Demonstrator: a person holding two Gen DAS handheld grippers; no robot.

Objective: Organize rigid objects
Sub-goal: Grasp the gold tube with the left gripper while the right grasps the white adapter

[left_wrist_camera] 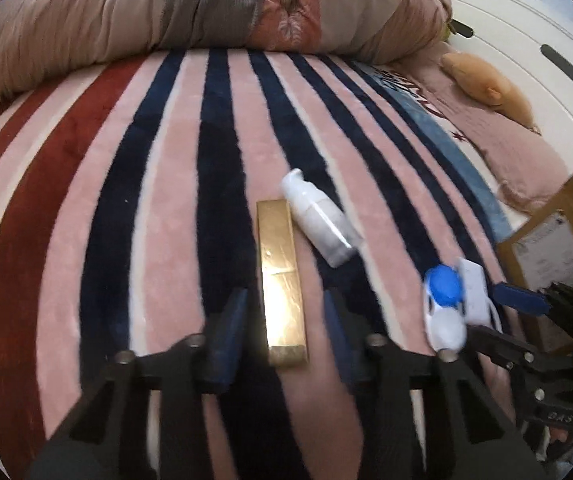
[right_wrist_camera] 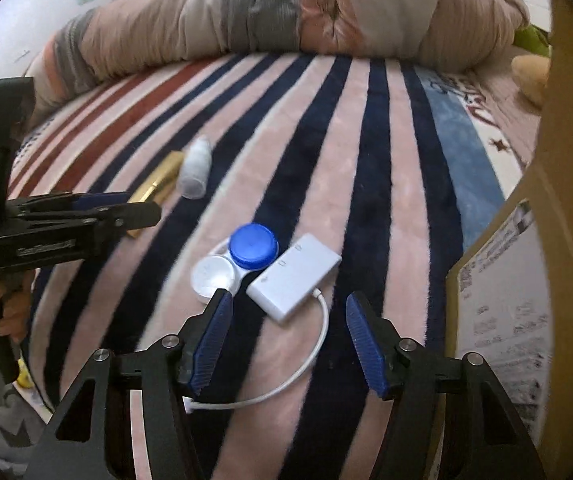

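Four small rigid items lie on the striped blanket [left_wrist_camera: 174, 184] covering the bed. Gold box [left_wrist_camera: 282, 280]: long, narrow, shiny w/ a bright glare patch, lying flat along a pink stripe. White pump bottle [left_wrist_camera: 318, 220]: on its side, touching or just beside the gold box's far end at approx 1 o'clock, nozzle pointing away. Contact lens case [right_wrist_camera: 236, 262]: two round wells, one w/ blue screw cap, the other white, sitting at 10 o'clock from the right claw. White adapter [right_wrist_camera: 294, 276]: flat rectangular block w/ small port icons on top, pressed against the lens case's right side; its thin white cable [right_wrist_camera: 310, 360] loops back toward the right claw's left finger.

Left claw [left_wrist_camera: 282, 320]: jaws spread wide, blue pads either side of the gold box's near half, box between them; can't tell if the pads touch it. In the right wrist view this claw comes in from 9 o'clock, tip by the gold box, gripped by a hand [right_wrist_camera: 10, 312].

Right claw [right_wrist_camera: 286, 340]: jaws spread, holding nothing, adapter's near corner and cable between the blue ribbed pads.

Cardboard box [right_wrist_camera: 526, 280] w/ a printed label stands at 3 o'clock, near the adapter. Bunched beige-pink duvet [left_wrist_camera: 206, 12] lies across the far edge at 12 o'clock. Tan plush toy [left_wrist_camera: 486, 84] sits at 2 o'clock in the left view.
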